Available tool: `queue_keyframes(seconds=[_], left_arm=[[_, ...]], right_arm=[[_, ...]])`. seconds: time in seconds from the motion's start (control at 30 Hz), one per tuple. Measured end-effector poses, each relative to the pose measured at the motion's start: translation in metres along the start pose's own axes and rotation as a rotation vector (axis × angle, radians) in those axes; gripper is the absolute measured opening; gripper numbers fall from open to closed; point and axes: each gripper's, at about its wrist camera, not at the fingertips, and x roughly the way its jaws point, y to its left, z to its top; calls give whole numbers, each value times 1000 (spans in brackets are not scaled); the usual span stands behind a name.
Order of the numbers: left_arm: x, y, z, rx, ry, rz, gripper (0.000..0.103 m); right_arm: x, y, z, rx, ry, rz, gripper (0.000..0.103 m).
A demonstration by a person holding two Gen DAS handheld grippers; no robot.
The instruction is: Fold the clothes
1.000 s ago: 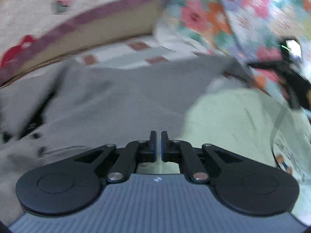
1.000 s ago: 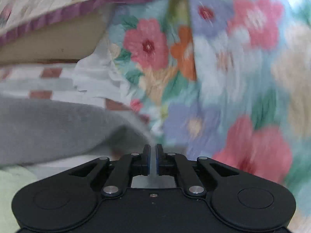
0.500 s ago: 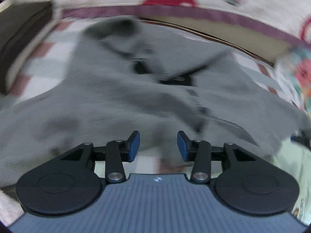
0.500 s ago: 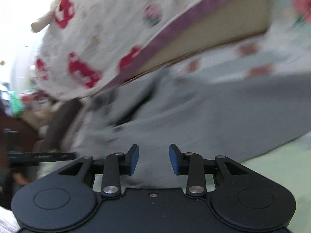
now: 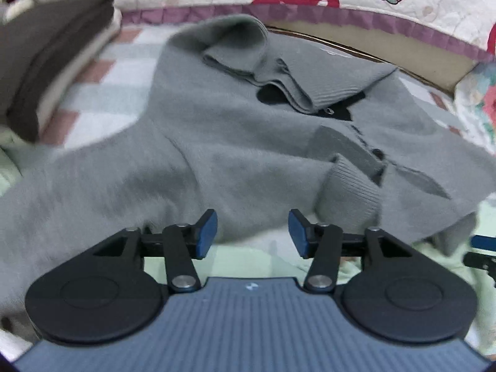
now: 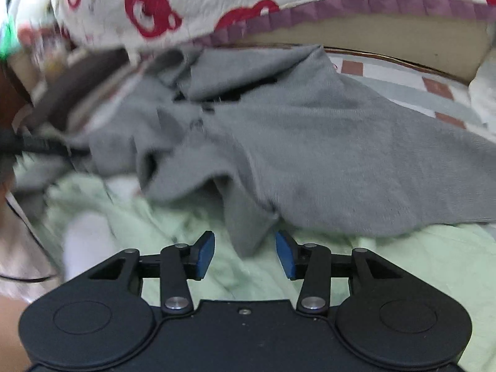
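Grey sweater [image 5: 235, 142] lies rumpled across bed, collar toward headboard edge. Left gripper [image 5: 252, 232], right gripper [image 6: 245, 255]: jaws wide apart, holding nothing. Judgement: pinch hem corners near front edge, pull taut, smooth before folding.

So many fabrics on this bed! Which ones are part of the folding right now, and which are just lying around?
Part of the job:
- grey sweater, spread out and rumpled
- left gripper, open, holding nothing
- right gripper, open, a sweater flap lying between its fingers

Just lying about:
- dark folded stack
- pale green blanket
- bear-print quilt
- checked sheet
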Motion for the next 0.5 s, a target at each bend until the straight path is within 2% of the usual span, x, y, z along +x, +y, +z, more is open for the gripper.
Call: queue_keyframes(seconds=[0.13,0.23,0.33,0.37,0.43,0.5], left_arm=[[7,8,-6,-4,9,-73,51],[8,10,-10,9,-35,-125,51],[8,4,-14,51,-75,-160,51],[7,0,-14,67,-81,-172,51],[7,-8,-15,101,-92,-199,51],[7,-15,-16,133,-101,-218,52]], right_arm=[[8,19,-2,-131,-18,-141,49],[7,22,15,-118,-98,-120,49],[14,19,33,-125,-138,-132,47],[19,18,38,-132,-135,-148,42],[30,10,47,-94,-133,-152,13],[38,-2,56,-25,-132,-140,12]])
